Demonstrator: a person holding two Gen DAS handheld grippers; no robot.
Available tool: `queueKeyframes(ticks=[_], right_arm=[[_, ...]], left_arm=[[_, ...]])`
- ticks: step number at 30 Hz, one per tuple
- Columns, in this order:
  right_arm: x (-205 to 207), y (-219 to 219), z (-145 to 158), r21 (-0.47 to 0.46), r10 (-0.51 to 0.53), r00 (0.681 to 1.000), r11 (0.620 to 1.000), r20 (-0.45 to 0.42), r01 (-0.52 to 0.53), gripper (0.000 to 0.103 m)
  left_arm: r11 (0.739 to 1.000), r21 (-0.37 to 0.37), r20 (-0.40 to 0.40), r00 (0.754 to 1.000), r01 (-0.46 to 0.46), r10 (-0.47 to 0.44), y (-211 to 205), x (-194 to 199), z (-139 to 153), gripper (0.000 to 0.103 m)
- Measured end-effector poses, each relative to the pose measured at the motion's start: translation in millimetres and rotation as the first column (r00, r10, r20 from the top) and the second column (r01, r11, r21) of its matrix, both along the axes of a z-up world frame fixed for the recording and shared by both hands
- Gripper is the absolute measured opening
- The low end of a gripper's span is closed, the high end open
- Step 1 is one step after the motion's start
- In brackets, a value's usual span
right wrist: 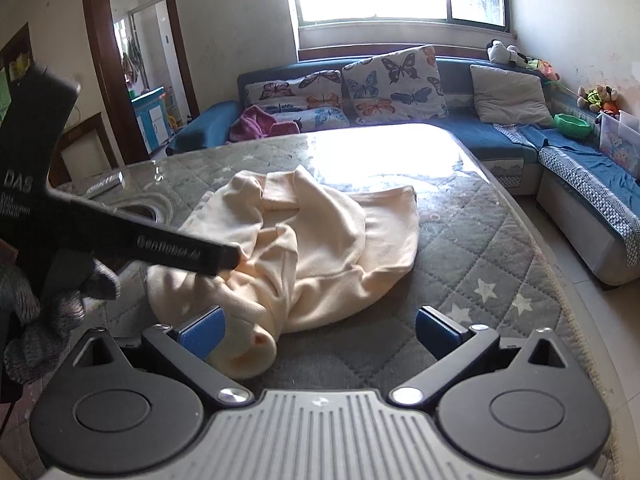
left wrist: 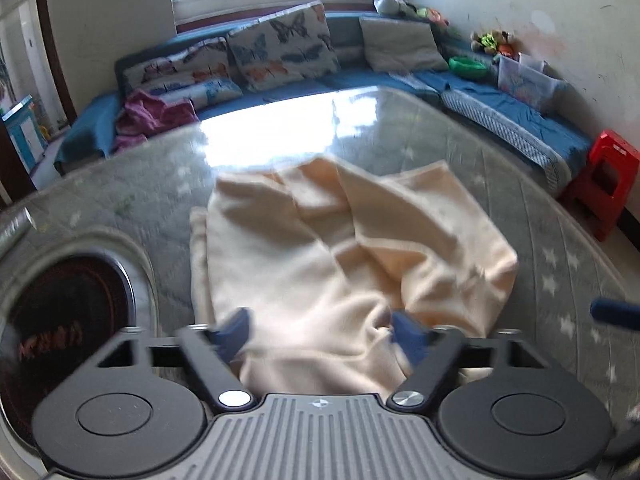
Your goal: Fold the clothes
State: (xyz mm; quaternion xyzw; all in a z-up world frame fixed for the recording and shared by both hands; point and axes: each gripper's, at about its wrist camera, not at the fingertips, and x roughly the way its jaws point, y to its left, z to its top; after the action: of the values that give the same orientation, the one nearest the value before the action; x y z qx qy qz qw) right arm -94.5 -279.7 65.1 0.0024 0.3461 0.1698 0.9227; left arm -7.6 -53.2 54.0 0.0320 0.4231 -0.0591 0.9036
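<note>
A cream garment (left wrist: 340, 256) lies crumpled on the grey quilted table cover (left wrist: 560, 280). My left gripper (left wrist: 320, 338) is open, its blue pads either side of the garment's near edge, with cloth lying between them. In the right wrist view the same garment (right wrist: 320, 236) lies rumpled with a sleeve end near the camera. My right gripper (right wrist: 318, 330) is open just above the near sleeve end, left pad (right wrist: 200, 330) touching cloth. The left gripper's black body (right wrist: 120, 236) crosses the left side of that view, held by a gloved hand.
A round recessed stove plate (left wrist: 68, 320) sits in the table at the left. A blue sofa (right wrist: 520, 144) with butterfly cushions wraps the far and right sides. A red stool (left wrist: 608, 184) stands at the right. A purple cloth (right wrist: 256, 122) lies on the sofa.
</note>
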Motion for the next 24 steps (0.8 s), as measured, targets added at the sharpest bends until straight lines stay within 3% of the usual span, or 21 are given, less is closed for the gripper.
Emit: queueKeyframes(ticks=[5,8,14,16,24], right_arm=[[-1.7,-0.5,-4.1,0.005,0.002,1.0,1.0,-0.004,-0.002,0.102],[-2.0,-0.5,-4.7,0.015,0.004,1.0,1.0,0.001,-0.004,0.102],[4.4,7.1,-1.9,0.04,0.033,0.999,0.999,0.011,-0.034,0.091],[11.8,10.1,-0.5,0.062,0.04,0.999,0.997,0.014,-0.041,0.082],[56.6,24.4,1.0,0.147,0.081,0.996,0.986,-0.032,-0.076,0.062]], left_arm=[[0.998,-0.058,0.003,1.0,-0.013,0.013,20.8,-24.4,-9.6,0.023],[0.994,-0.105,0.007,0.999,-0.041,0.042,36.0,-43.0,-12.2,0.011],[0.985,-0.138,-0.029,0.994,-0.107,0.104,58.8,-69.9,-23.8,0.009],[0.98,-0.156,-0.035,0.992,-0.123,0.119,64.2,-73.5,-23.2,0.009],[0.98,-0.188,0.054,0.995,-0.071,0.083,60.0,-60.5,5.1,0.02]])
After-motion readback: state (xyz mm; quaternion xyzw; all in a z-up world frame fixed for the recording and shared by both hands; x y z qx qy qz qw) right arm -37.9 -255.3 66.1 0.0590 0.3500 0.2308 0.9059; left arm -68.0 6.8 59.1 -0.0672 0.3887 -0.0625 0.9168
